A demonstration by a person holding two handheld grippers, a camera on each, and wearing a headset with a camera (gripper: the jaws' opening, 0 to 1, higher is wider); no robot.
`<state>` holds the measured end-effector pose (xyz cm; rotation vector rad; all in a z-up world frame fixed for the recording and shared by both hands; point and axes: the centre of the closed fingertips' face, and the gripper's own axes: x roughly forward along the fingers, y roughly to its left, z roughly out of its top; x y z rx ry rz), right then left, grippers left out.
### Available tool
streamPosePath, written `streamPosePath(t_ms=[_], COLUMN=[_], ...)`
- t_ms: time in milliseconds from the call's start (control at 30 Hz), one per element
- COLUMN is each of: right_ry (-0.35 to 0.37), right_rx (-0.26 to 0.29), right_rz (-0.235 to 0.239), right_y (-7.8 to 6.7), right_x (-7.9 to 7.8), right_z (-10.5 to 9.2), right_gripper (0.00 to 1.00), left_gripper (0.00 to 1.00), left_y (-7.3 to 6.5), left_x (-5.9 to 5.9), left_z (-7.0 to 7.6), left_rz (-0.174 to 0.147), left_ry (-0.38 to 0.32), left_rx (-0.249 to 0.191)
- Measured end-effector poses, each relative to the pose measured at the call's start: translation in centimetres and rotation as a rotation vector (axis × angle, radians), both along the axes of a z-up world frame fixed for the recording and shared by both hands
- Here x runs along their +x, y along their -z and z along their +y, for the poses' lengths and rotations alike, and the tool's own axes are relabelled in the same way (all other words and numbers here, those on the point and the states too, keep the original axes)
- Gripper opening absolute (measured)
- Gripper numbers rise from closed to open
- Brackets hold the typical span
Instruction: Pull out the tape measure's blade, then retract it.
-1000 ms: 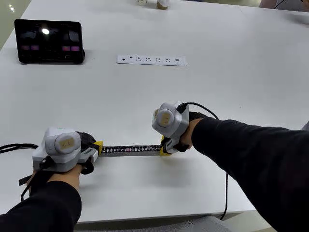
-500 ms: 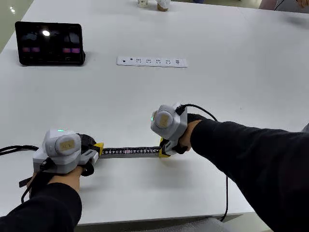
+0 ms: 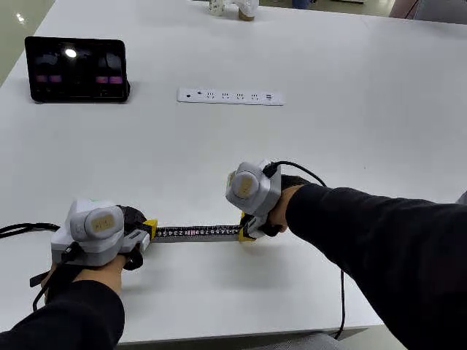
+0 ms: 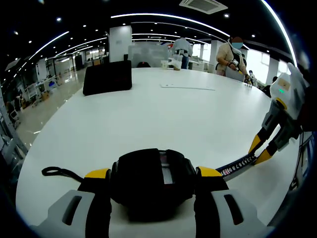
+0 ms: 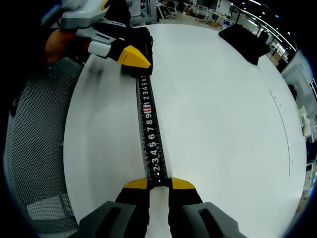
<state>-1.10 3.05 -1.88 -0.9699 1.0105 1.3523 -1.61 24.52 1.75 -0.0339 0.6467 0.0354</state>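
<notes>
Tape measure, black-cased, is seen resting on the white table close to the near edge. It is clamped on both flanks by the yellow-tipped jaws of the left gripper, and its case is wedged between the two tips in the left gripper view. From the tape measure's right side the blade is drawn out and laid flat along the tabletop, numerals upward, with a red mark partway along. The end of the blade farthest from the tape measure is pinched between the closed jaws of the right gripper, which is held to the right of the tape measure with its tips down at the table surface. A black wrist strap is seen lying just left of the tape measure, and a black cable trails off farther left. Well beyond the tape measure, a white power strip lies flat. A dark tablet is propped upright well behind the tape measure and somewhat left of it.
</notes>
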Motion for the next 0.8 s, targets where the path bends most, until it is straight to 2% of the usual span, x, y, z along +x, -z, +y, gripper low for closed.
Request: streamPosePath(t_ms=[800], right_ry=[-0.013], right_rx=[-0.008], right_rz=[0.005], right_y=[-0.06], right_x=[-0.11], right_z=[0.66], right_gripper=[0.1], left_gripper=[0.63], left_y=[0.24], left_x=[0.15], left_z=[0.06], left_rz=[0.005], left_ry=[-0.003], left_rx=[-0.001])
